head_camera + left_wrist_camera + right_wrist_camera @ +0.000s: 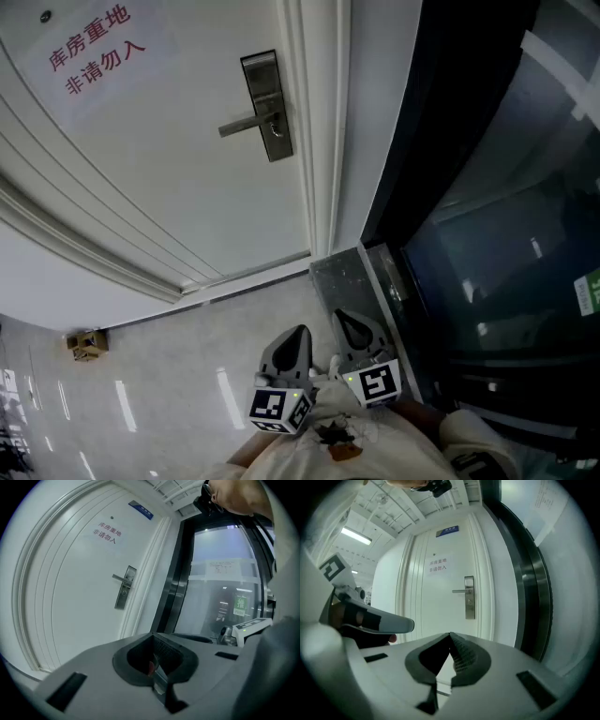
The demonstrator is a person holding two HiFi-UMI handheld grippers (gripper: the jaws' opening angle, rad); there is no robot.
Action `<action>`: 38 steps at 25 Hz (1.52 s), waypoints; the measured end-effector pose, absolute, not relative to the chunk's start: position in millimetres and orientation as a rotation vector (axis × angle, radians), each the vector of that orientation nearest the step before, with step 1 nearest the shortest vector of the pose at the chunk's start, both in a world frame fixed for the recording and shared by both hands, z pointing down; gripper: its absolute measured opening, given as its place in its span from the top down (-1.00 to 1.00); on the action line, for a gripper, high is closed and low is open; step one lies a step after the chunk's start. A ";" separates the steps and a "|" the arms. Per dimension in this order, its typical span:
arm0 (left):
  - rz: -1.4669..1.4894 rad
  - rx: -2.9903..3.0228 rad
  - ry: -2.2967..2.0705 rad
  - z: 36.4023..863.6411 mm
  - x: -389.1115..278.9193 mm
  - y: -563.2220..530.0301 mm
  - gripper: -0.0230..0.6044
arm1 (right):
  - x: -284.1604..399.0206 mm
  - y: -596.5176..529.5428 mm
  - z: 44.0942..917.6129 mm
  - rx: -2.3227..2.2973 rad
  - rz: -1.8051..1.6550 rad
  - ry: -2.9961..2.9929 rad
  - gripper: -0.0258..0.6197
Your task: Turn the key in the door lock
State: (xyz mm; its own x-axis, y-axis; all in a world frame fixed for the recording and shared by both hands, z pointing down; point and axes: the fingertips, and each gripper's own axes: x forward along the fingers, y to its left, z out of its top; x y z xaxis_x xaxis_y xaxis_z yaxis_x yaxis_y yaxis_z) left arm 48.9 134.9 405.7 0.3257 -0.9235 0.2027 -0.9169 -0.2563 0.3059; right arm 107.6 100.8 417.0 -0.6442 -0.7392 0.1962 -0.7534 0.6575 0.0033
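Observation:
A white door [169,178] carries a steel lock plate [267,105] with a lever handle [242,124] pointing left. The plate also shows in the left gripper view [123,588] and in the right gripper view [469,597]. I can make out no key in the lock from here. Both grippers hang low and well short of the door. My left gripper [300,330] [151,634] has its tips together; a small red and silvery thing [154,670] sits in the gap behind them, too dim to name. My right gripper [339,317] [450,633] is shut and empty.
A sign with red characters [94,49] is stuck on the door. Right of the white door frame [323,131] stands a dark glass panel [487,206]. A small brown object [86,344] lies on the glossy floor by the door's foot.

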 end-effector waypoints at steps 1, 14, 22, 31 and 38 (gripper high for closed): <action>-0.021 2.245 -1.640 402.8 47.0 136.2 0.91 | 104.6 102.4 415.5 1.215 0.108 -2.702 0.90; -0.079 2.220 -1.712 396.5 25.7 155.0 0.91 | 81.8 129.1 414.9 1.175 0.074 -2.744 0.90; -0.072 2.189 -1.719 407.4 39.4 150.1 0.91 | 97.3 117.1 416.0 1.173 0.102 -2.785 0.90; -0.073 2.122 -1.718 419.0 -0.8 102.0 0.91 | 60.8 59.4 426.8 1.155 0.097 -2.752 0.90; -0.129 2.163 -1.750 405.6 -74.8 36.7 0.91 | -1.9 -34.0 413.7 1.243 -0.018 -2.718 0.89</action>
State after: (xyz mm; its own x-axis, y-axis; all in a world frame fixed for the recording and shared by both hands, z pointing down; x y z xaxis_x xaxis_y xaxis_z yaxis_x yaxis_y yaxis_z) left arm -74.8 36.7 405.6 0.2311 -0.9614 0.1493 -0.9290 -0.1725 0.3273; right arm -1.9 -34.0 413.7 -0.6445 -0.7529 0.1331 -0.7510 0.6561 0.0741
